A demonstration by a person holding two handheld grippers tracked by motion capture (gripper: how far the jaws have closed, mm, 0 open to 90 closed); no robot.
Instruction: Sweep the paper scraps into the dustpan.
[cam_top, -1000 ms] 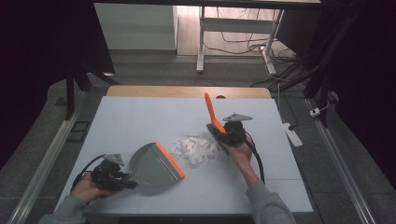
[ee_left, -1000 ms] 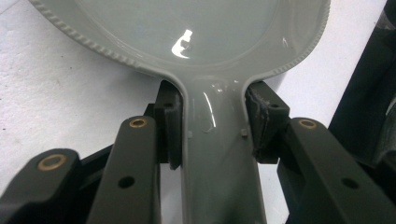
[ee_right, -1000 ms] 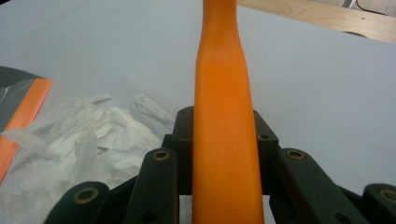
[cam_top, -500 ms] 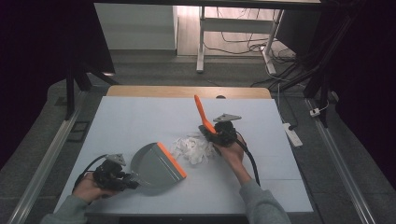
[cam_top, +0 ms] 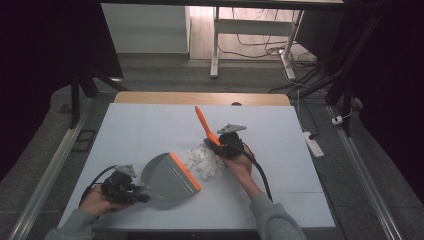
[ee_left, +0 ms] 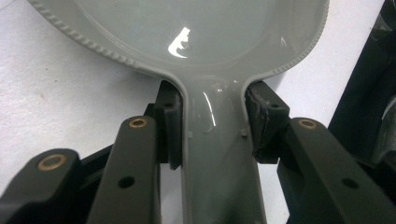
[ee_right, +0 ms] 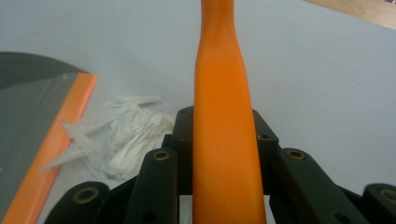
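Leftward across the pale blue table went the brush toward the scraps.

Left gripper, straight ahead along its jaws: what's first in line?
The left gripper already clamps the dustpan by its handle. Straight on lies the pan's orange lip, then probably the white paper scraps just past it.

- A grey dustpan with an orange lip lies flat on the pale tabletop, its handle pointing toward 8 o'clock and its lip facing 2 o'clock.
- A heap of white paper scraps rests just beyond the lip.
- An orange-handled brush stands at the heap's 2 o'clock edge, its handle tilted toward 11 o'clock.
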